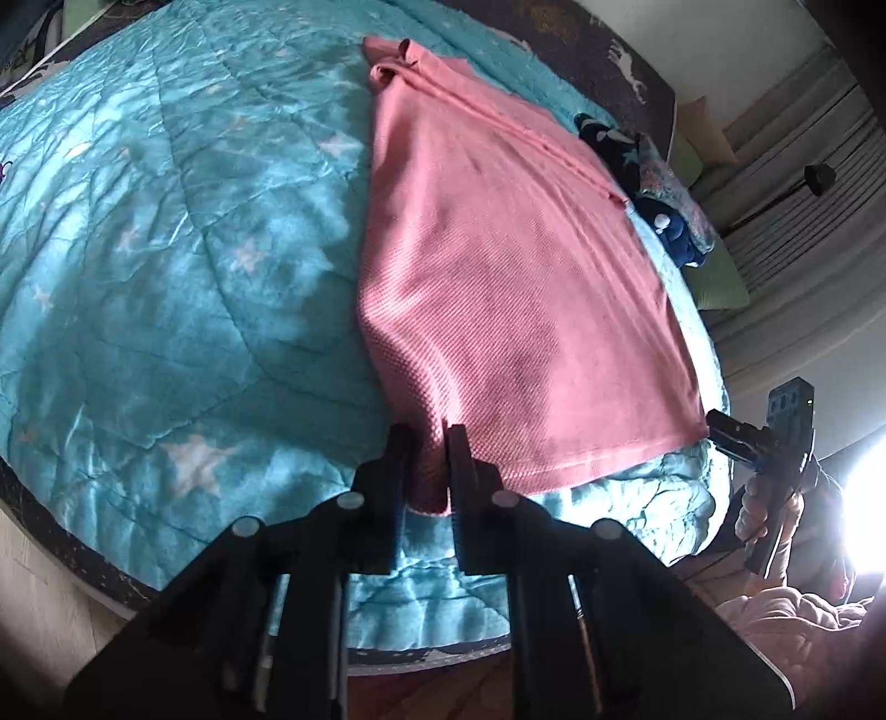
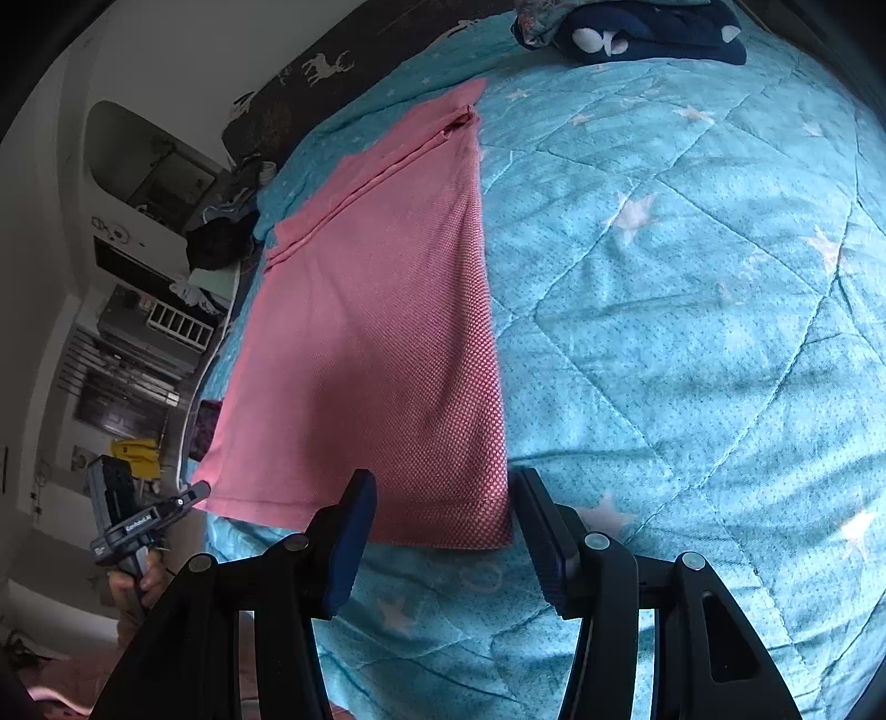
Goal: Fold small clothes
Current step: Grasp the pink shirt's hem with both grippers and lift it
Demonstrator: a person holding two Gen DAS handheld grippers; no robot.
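Observation:
A pink knit garment (image 1: 498,266) lies flat on a teal star-print quilt (image 1: 166,249), folded lengthwise into a long strip. My left gripper (image 1: 429,437) is shut on the garment's near left corner. The right gripper (image 1: 720,423) shows at that view's right edge, at the garment's near right corner. In the right wrist view the garment (image 2: 376,332) runs away from me. My right gripper (image 2: 443,487) is open, its jaws set either side of the near right corner, which lies flat on the quilt (image 2: 692,332). The left gripper (image 2: 194,493) shows at the far hem corner.
A pile of dark blue and patterned clothes (image 2: 637,27) lies at the far end of the quilt, also seen in the left wrist view (image 1: 653,171). A dark reindeer-print mat (image 2: 310,72) borders the quilt. Shelves and clutter (image 2: 149,332) stand beyond. Curtains (image 1: 803,183) hang at the right.

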